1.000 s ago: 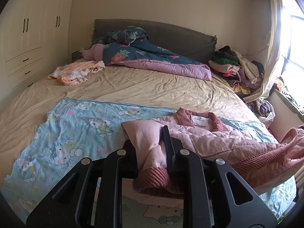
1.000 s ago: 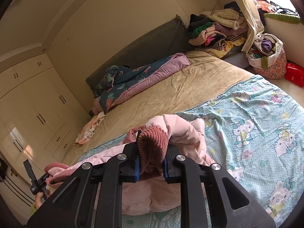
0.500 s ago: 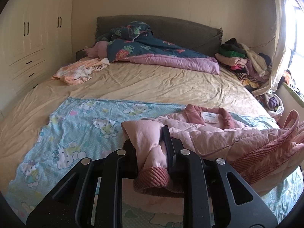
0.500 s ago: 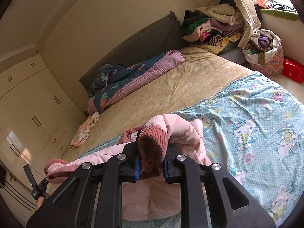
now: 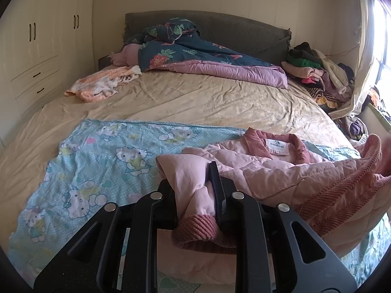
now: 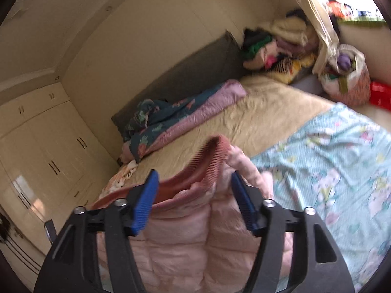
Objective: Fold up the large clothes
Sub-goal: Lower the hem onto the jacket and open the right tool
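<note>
A pink quilted jacket (image 5: 276,171) with darker ribbed cuffs and collar lies on a blue Hello Kitty sheet (image 5: 97,161) on the bed. My left gripper (image 5: 195,195) is shut on one sleeve near its ribbed cuff (image 5: 198,229) and holds it up. In the right wrist view my right gripper (image 6: 195,200) is open, blue pads wide apart. The jacket (image 6: 183,239) and its ribbed hem (image 6: 210,156) lie between and under the fingers, not clamped. That view is blurred.
A beige bedsheet (image 5: 195,100) covers the bed. A floral quilt (image 5: 195,53) and grey headboard (image 5: 220,29) are at the back, an orange garment (image 5: 102,85) back left, a clothes pile (image 5: 317,73) back right. Wardrobes (image 5: 36,36) stand left. A bag (image 6: 349,78) sits beside the bed.
My right gripper has opened and let go of the ribbed cuff it was clamping; the jacket now lies loose between its fingers. My left gripper still holds its sleeve.
</note>
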The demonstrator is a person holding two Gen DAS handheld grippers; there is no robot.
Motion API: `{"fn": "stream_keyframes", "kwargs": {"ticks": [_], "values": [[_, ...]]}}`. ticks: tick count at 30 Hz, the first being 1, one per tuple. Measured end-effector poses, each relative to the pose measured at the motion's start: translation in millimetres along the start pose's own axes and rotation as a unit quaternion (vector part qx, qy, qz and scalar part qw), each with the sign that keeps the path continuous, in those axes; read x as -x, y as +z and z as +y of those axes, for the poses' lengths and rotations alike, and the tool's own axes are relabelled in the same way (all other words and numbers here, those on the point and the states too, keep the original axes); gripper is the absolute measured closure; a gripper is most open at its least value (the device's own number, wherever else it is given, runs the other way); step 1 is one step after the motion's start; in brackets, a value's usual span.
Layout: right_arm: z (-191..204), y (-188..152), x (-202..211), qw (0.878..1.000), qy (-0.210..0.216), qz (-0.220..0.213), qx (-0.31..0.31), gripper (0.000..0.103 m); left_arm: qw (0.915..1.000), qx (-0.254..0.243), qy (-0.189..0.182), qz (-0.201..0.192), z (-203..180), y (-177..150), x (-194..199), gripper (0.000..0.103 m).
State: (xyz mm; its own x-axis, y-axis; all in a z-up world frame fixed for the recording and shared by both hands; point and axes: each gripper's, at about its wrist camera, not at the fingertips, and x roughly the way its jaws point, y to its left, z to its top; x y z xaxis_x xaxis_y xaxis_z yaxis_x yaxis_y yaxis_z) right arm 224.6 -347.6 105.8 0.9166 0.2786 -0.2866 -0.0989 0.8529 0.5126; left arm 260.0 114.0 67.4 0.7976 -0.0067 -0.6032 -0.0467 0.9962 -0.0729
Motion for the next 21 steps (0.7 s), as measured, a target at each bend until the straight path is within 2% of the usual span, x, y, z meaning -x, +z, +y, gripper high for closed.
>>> {"fn": "stream_keyframes", "kwargs": {"ticks": [4, 11, 15, 21], "values": [[16.6, -6.3, 4.8, 0.999, 0.007, -0.007, 0.049, 0.03, 1.0, -0.006, 0.001, 0.003, -4.5, 0.9, -6.7, 0.089], [38.0, -42.3, -11.7, 0.993, 0.007, 0.038, 0.114, 0.024, 1.0, -0.006, 0.005, 0.005, -7.8, -0.1, -14.2, 0.087], [36.9, -64.3, -25.7, 0.99, -0.01, 0.066, 0.122, 0.023, 0.9998, -0.013, 0.012, 0.009, -11.5, -1.6, -19.8, 0.084], [19.9, -99.3, -58.7, 0.984, -0.034, 0.136, 0.107, 0.023, 0.9997, -0.013, 0.017, 0.007, -13.6, -3.4, -22.8, 0.081]]}}
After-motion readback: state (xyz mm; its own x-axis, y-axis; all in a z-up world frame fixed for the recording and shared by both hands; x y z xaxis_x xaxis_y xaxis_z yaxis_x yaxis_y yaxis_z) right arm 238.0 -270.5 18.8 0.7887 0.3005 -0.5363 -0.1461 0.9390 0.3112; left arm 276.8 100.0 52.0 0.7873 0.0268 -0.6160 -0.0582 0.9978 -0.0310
